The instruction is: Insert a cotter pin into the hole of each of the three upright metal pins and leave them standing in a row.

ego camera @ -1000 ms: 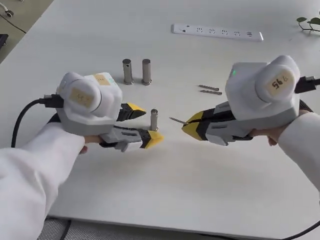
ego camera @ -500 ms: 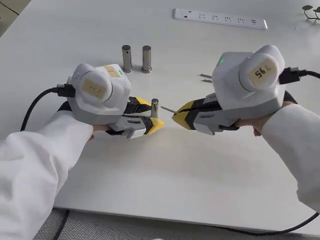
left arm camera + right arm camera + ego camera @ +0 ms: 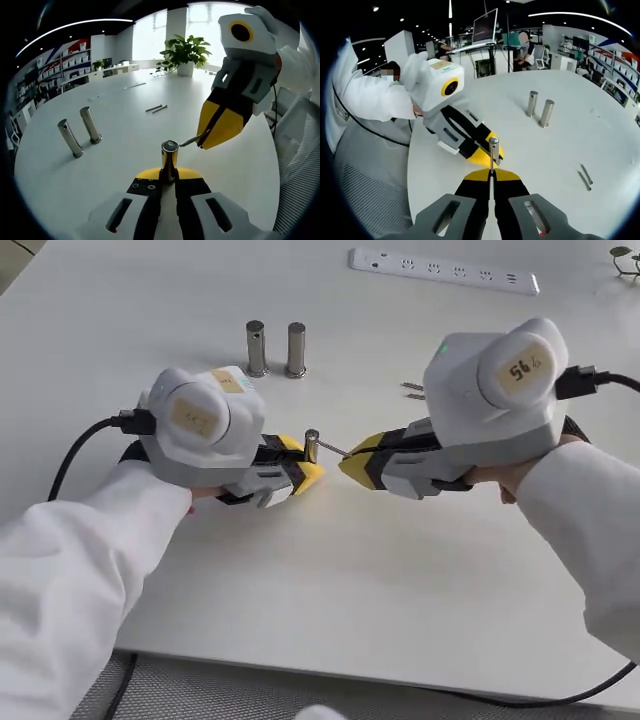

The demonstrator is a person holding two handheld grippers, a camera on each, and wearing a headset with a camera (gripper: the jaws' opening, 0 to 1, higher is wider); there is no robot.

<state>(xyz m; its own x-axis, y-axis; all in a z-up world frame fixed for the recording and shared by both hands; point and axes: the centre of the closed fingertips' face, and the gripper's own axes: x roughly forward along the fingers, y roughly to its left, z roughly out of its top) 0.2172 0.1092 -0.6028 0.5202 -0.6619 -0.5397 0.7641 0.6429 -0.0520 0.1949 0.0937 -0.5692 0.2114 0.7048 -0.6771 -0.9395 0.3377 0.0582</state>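
One metal pin (image 3: 311,444) clamped, two free; one cotter pin (image 3: 333,451) held, two lying

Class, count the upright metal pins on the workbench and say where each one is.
3. Two metal pins stand side by side farther back on the table; the third pin is upright, clamped in the left tongs. None seems hidden.

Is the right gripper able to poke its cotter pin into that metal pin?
Probably yes: the left gripper holds the metal pin upright, nothing lies between, and the cotter pin tip nearly touches its top.
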